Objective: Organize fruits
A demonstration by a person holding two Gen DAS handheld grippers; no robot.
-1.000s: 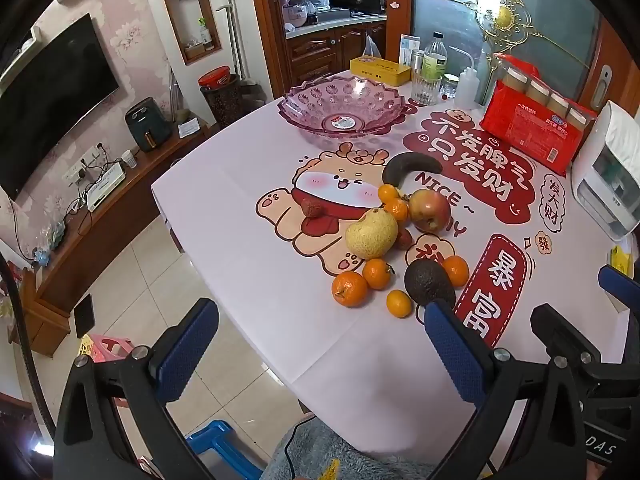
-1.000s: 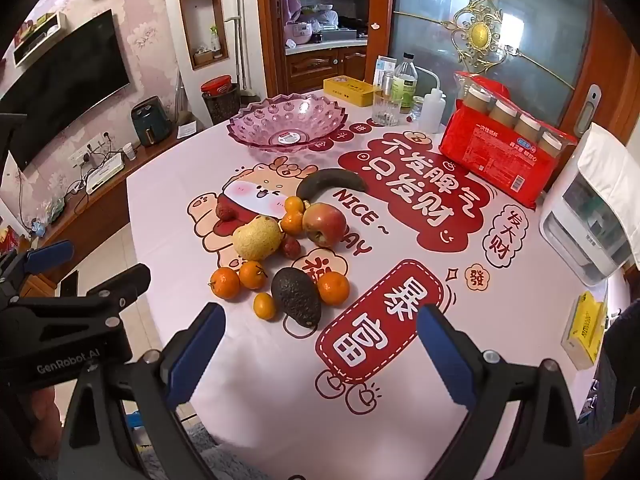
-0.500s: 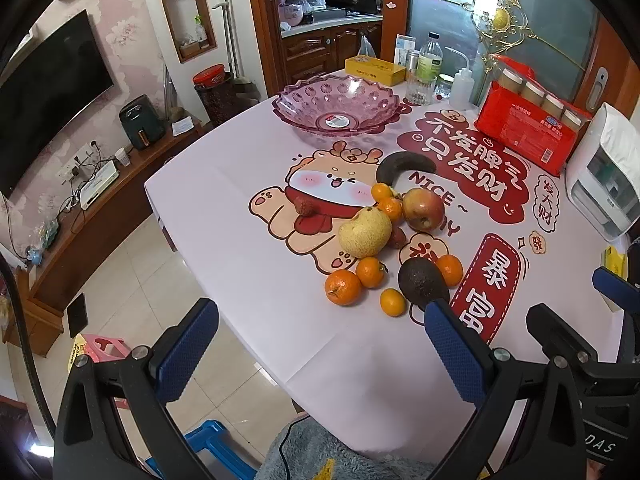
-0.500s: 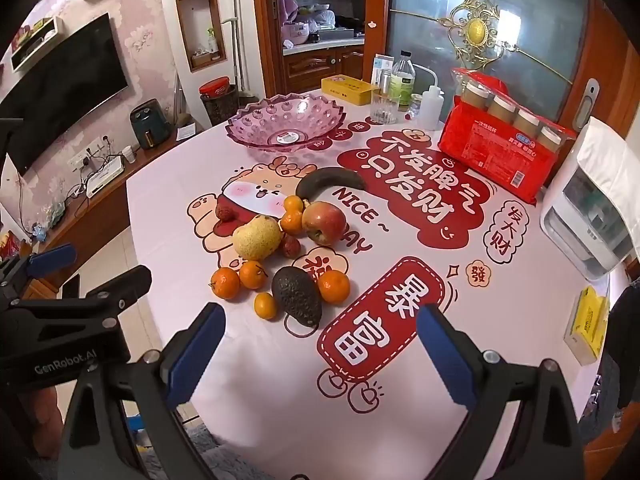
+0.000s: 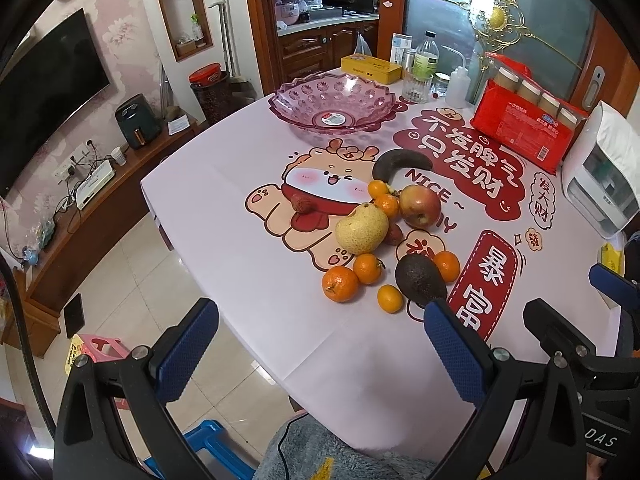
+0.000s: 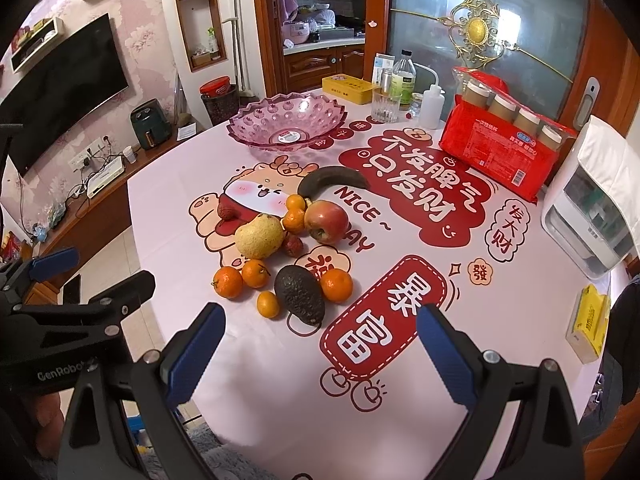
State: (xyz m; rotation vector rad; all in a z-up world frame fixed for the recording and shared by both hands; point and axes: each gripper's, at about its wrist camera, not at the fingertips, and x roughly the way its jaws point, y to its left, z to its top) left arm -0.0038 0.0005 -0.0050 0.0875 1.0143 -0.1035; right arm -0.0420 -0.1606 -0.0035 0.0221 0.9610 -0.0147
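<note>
A pile of fruit lies mid-table: a yellow pear [image 5: 361, 229] [image 6: 259, 237], a red apple [image 5: 419, 206] [image 6: 326, 221], a dark avocado [image 5: 420, 281] [image 6: 299, 293], a blackened banana [image 5: 400, 163] [image 6: 333, 179], several small oranges [image 5: 340, 284] [image 6: 227, 282] and lychees [image 5: 301, 204]. An empty pink glass bowl [image 5: 332, 102] [image 6: 286, 125] stands at the far side. My left gripper [image 5: 320, 344] is open and empty above the near table edge. My right gripper [image 6: 320, 344] is open and empty, just short of the avocado.
A red pack of jars [image 6: 504, 148], bottles and a glass [image 6: 386, 106], a yellow box [image 6: 350, 87] and a white appliance [image 6: 592, 216] line the far and right sides. The table's left edge drops to tiled floor [image 5: 132, 280]. A small yellow box [image 6: 588, 322] lies at right.
Both grippers have edged slightly forward and left over the table; the fruit sits a little nearer in both views. Nothing on the table has moved.
</note>
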